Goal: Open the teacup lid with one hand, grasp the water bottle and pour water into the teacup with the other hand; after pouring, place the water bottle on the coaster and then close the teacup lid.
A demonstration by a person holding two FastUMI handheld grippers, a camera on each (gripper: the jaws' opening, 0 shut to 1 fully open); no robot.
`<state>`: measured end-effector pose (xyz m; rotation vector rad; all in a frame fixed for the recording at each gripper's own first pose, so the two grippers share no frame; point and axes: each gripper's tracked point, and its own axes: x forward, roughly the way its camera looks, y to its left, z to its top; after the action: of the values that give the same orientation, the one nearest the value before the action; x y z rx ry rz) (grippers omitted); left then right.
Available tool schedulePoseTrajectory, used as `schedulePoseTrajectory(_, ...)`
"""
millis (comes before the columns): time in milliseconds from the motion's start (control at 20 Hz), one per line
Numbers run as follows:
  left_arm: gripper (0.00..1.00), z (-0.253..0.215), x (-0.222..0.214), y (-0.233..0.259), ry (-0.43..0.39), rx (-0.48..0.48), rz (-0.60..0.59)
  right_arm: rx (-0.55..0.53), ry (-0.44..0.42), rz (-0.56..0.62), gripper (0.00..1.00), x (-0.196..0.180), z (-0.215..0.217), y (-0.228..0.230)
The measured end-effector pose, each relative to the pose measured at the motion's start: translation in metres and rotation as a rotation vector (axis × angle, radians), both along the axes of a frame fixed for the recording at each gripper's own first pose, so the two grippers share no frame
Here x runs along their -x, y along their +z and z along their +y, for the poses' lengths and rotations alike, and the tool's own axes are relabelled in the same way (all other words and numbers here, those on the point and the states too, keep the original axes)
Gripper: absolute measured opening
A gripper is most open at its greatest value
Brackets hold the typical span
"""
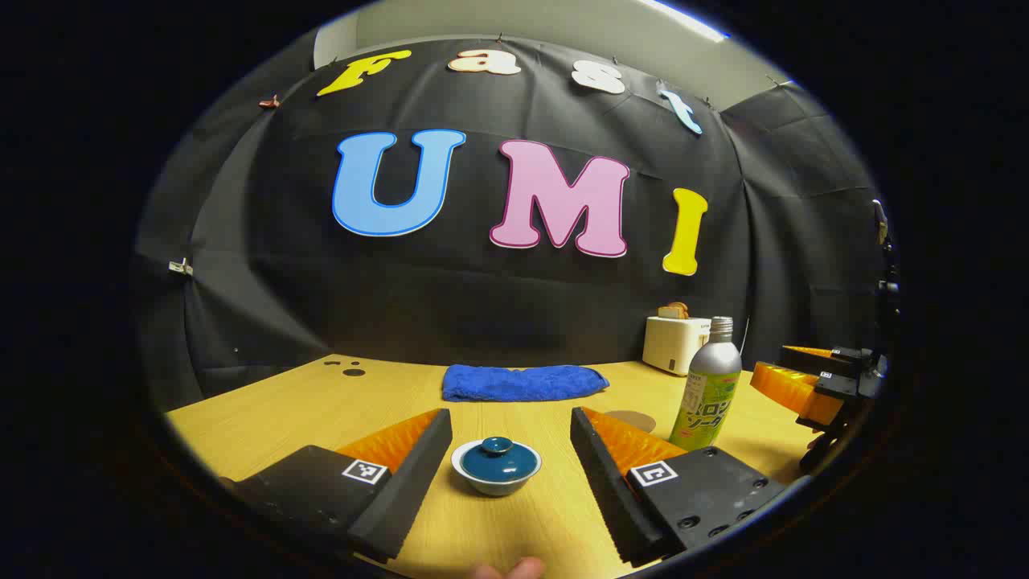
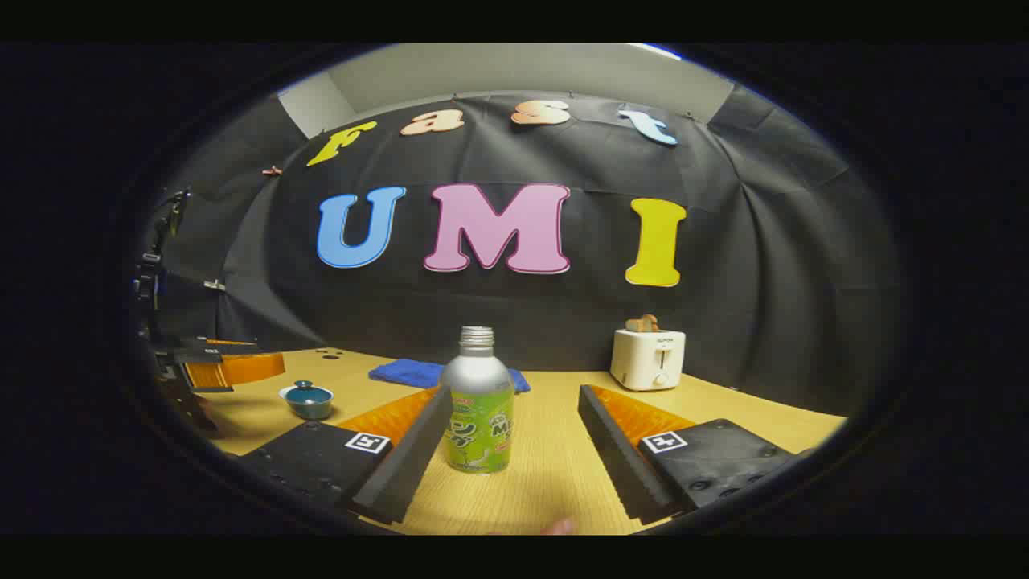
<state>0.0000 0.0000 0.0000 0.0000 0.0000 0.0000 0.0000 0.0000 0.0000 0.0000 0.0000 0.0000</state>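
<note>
Bench: wooden bench (image 1: pixel 265 418) is stretching back to the black cloth wall, carrying everything in play.
Left gripper: left gripper (image 1: pixel 510 438) is hovering low with its jaws spread wide, the teacup framed between its fingers but touching neither.
Teacup: white teacup (image 1: pixel 496 466) is sitting on the bench with its blue lid (image 1: pixel 497 457) on, knob up.
Right gripper: right gripper (image 2: pixel 514 426) is gaping wide too, holding nothing, the water bottle standing just beside its left finger.
Water bottle: silver water bottle (image 2: pixel 477 402) with a green label is standing upright, cap off.
Coaster: round brown coaster (image 1: pixel 631 420) is lying flat just beside the bottle.
Background: blue towel (image 1: pixel 522 382) is lying folded near the wall, and a white toaster (image 2: pixel 648 359) is sitting at the far right.
</note>
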Motion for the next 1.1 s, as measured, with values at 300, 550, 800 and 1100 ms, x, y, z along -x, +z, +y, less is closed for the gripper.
schedulePoseTrajectory(300, 0.94, 0.0, -0.001, -0.006, -0.015, 0.009, 0.016, 0.028, -0.002, -0.011, 0.98, -0.003, 0.0, 0.001)
schedulePoseTrajectory(550, 0.94, -0.001, -0.001, -0.006, -0.019, -0.006, 0.017, 0.033, -0.001, -0.018, 0.98, -0.002, 0.0, 0.001)
schedulePoseTrajectory(800, 0.94, -0.001, -0.003, -0.01, -0.026, -0.013, 0.03, 0.037, 0.002, 0.0, 0.96, -0.004, 0.002, -0.005)
schedulePoseTrajectory(1100, 0.94, 0.0, -0.012, -0.026, -0.022, -0.035, 0.05, 0.034, 0.013, 0.017, 0.96, -0.006, 0.006, -0.014)
